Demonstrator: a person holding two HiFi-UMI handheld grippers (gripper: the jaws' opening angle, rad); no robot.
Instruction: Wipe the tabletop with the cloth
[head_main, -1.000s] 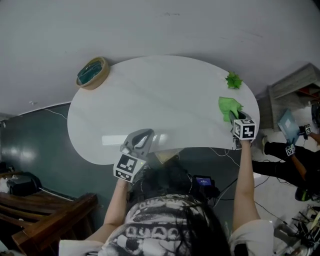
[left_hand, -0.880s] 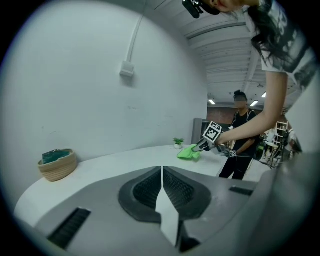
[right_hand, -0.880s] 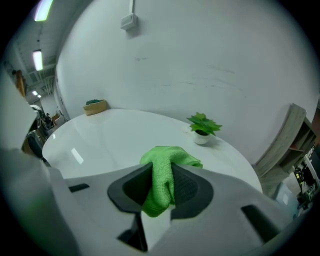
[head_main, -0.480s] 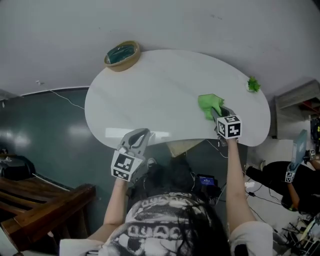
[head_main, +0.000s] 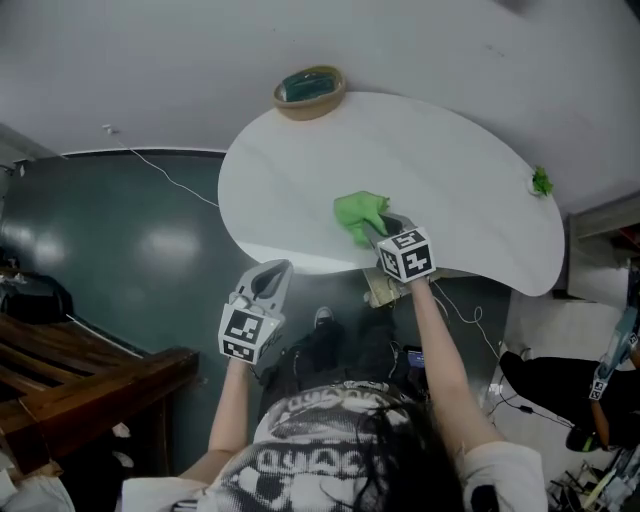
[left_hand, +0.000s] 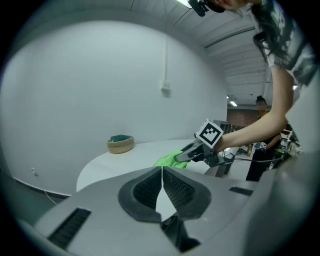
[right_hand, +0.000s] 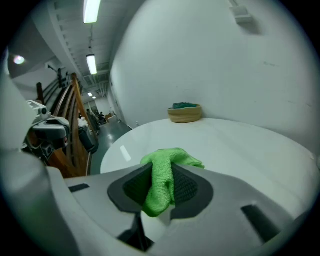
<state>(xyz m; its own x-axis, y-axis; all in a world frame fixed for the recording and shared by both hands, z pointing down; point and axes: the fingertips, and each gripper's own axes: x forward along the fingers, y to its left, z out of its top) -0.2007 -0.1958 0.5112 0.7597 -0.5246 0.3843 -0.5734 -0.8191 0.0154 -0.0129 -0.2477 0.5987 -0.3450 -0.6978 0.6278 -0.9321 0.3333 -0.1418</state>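
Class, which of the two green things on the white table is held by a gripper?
The crumpled green cloth, pinched in the right gripper; the small green leafy piece lies alone at the table's right edge.

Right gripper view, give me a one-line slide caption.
Right gripper clamps a green cloth over the white table, basket at the far edge.

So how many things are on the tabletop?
3: the cloth, held by the right gripper, near the front edge; a basket at the far edge; a green scrap at the right end.
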